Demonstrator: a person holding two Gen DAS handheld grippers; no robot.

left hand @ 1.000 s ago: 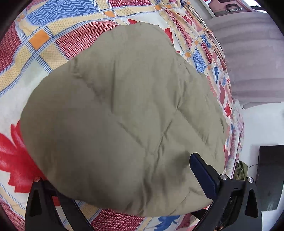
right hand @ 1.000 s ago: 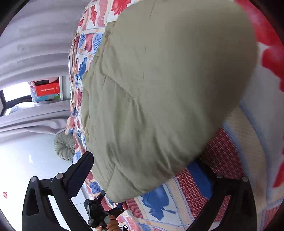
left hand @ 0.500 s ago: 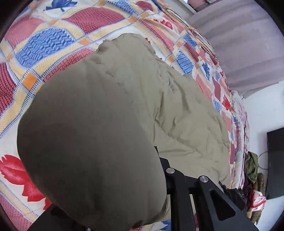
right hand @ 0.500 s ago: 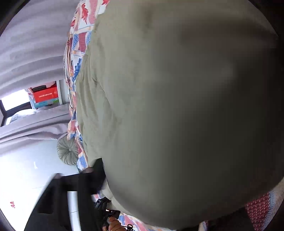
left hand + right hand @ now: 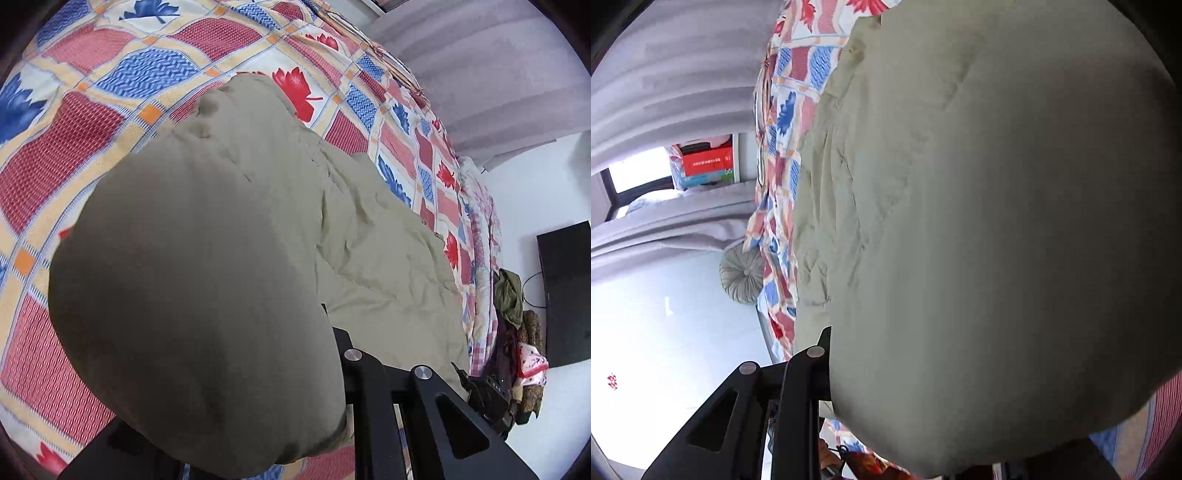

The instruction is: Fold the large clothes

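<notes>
Here the left gripper (image 5: 295, 435) and right gripper (image 5: 886, 417) each pinch the puffy olive quilted garment (image 5: 207, 280), lifted off the patchwork bed (image 5: 92, 122), mid-fold; next, lay it across the flat half ahead.

Both grippers closed on bunched olive fabric, held low at the frame bottom.

Left gripper (image 5: 258, 435) seen from its own wrist camera with only the right black finger (image 5: 373, 384) clearly visible, pressed against a thick fold of the garment (image 5: 192, 295); other finger mostly covered, jaws drawn in tight on the cloth. Right gripper (image 5: 894, 417) similar: left black finger (image 5: 798, 391) touching the edge of the same garment (image 5: 997, 240), opposite finger hidden under the bulge, clamped on the fabric. Gripped fabric raised close to both lenses.
</notes>
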